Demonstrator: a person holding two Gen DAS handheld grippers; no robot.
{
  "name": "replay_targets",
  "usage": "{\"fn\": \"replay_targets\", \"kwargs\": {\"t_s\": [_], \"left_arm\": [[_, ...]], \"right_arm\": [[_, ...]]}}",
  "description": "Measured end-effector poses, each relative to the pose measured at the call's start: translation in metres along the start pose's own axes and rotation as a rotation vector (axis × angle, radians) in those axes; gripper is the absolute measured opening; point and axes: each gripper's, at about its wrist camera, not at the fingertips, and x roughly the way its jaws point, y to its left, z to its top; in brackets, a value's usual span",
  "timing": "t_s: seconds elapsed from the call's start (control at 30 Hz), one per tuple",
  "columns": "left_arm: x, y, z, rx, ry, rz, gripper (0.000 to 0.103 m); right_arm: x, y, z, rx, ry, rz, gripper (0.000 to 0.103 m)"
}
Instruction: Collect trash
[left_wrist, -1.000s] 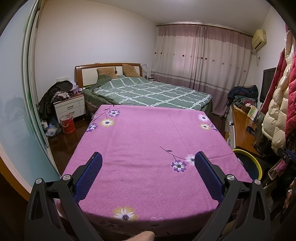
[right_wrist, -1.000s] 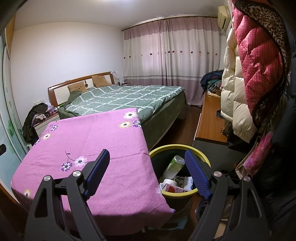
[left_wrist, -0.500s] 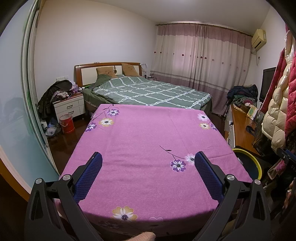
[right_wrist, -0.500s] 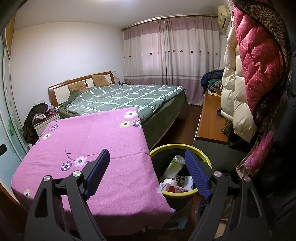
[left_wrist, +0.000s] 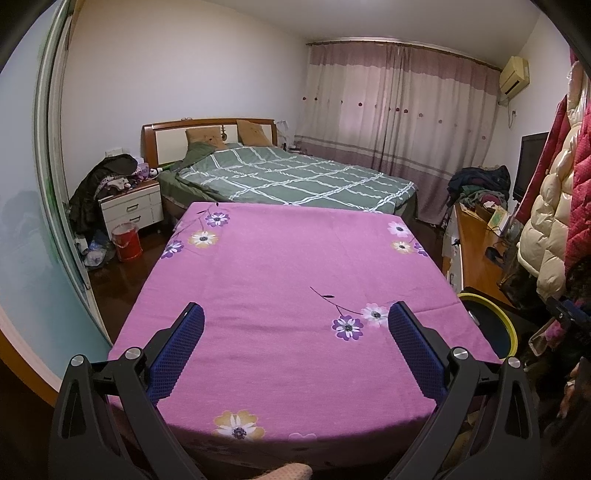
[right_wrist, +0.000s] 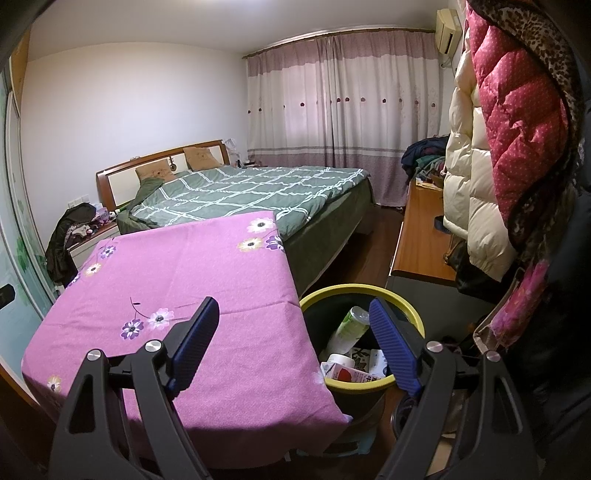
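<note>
I am holding the left gripper (left_wrist: 293, 325) over the purple cloth (left_wrist: 288, 280), jaws wide and empty. The right gripper (right_wrist: 291, 325) is likewise gaping, empty, overlooking the yellow-rimmed bin (right_wrist: 402, 301) holding a bottle (right_wrist: 347, 328) and carton (right_wrist: 347, 373).

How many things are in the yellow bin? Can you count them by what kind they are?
In the bin, as far as the right view shows:
Bottles: 1, the green and white bottle
Cartons: 1, the red and white carton
Printed packets: 2, the packets beside the carton
Total: 4 that I can see; anything deeper down is hidden.
</note>
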Motion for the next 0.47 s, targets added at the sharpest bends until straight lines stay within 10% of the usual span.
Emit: {"fn": "replay_targets", "kwargs": {"t_s": [0.27,0.47], "left_arm": [[0.031,0.005,0.011,0.0,0.024,-0.001,0.098],[0.124,0.032,0.028,0.011,0.084,0.105,0.098]], "right_arm": [[0.026,0.005,0.01,-0.001,0.023,0.042,0.085],[0.095,0.043,0.032,-0.053,0.059,0.123,0.093]]}}
